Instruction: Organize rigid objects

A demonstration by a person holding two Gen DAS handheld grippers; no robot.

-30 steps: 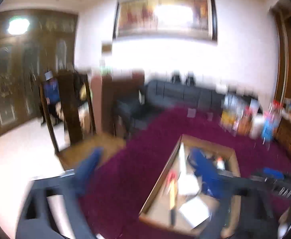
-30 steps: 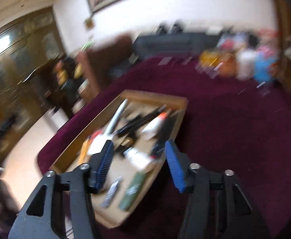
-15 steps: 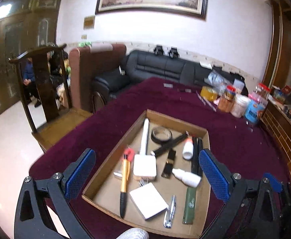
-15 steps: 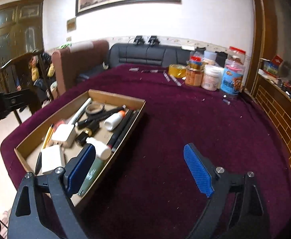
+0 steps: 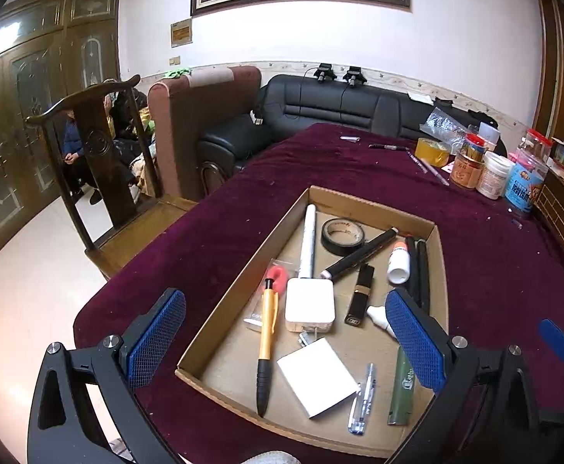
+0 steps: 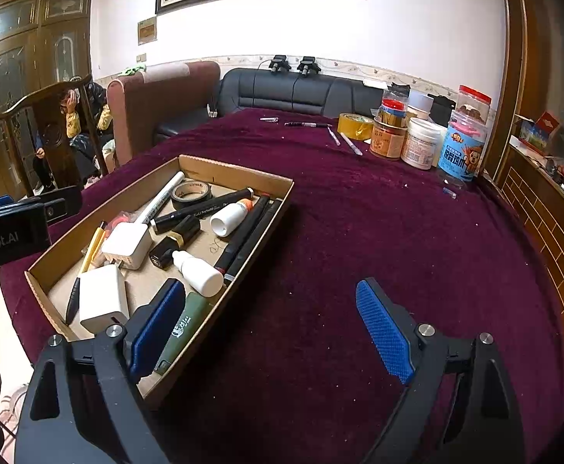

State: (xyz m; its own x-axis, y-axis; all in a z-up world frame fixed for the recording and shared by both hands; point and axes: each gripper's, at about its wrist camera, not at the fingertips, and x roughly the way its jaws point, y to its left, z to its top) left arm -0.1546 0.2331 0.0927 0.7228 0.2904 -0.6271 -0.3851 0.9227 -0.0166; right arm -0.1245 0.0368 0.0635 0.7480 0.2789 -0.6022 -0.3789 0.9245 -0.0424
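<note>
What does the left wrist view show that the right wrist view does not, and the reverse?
Only the left wrist view shows the clear ballpoint pen by the box's near wall, plus the open left gripper. Only the right wrist view shows the open right gripper and brick-patterned wooden ledge. Both show the shallow cardboard box, black tape roll and maroon tablecloth.

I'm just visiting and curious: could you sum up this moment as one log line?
stage: approach | left gripper: open, empty | right gripper: open, empty | cardboard tray: full of pens, tape, chargers | nothing lifted yet
</note>
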